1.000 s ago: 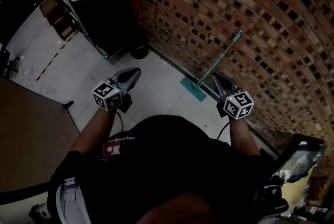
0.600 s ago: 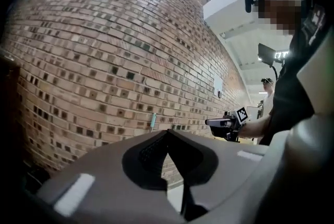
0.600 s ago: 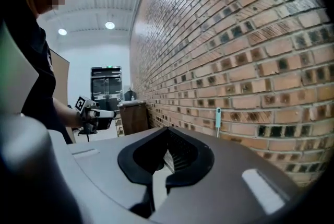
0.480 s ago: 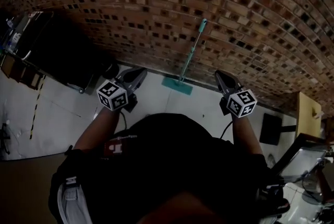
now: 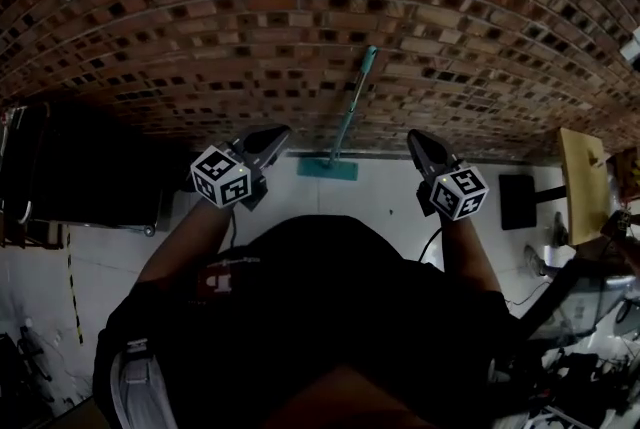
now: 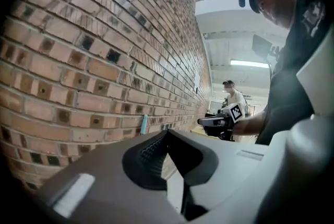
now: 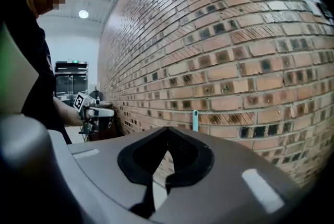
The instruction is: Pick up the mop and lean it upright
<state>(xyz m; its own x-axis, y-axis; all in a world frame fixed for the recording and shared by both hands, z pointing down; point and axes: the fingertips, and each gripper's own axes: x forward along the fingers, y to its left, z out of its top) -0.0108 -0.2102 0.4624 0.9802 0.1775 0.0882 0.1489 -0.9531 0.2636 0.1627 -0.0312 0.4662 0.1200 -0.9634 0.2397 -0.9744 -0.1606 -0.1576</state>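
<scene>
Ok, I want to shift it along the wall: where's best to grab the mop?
Take the thin mop handle about midway, from the room side, jaws closing across it. Its top leans on the brick wall and the flat head lies low on the floor.

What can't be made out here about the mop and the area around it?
Mop: in the left gripper view the left hand-held gripper hides all but the handle tip; the right hand-held gripper does likewise in the right gripper view.
Black shape, head view left: too dark to identify.
Clutter, head view lower right: cut off by the edge and partly behind the person.
</scene>
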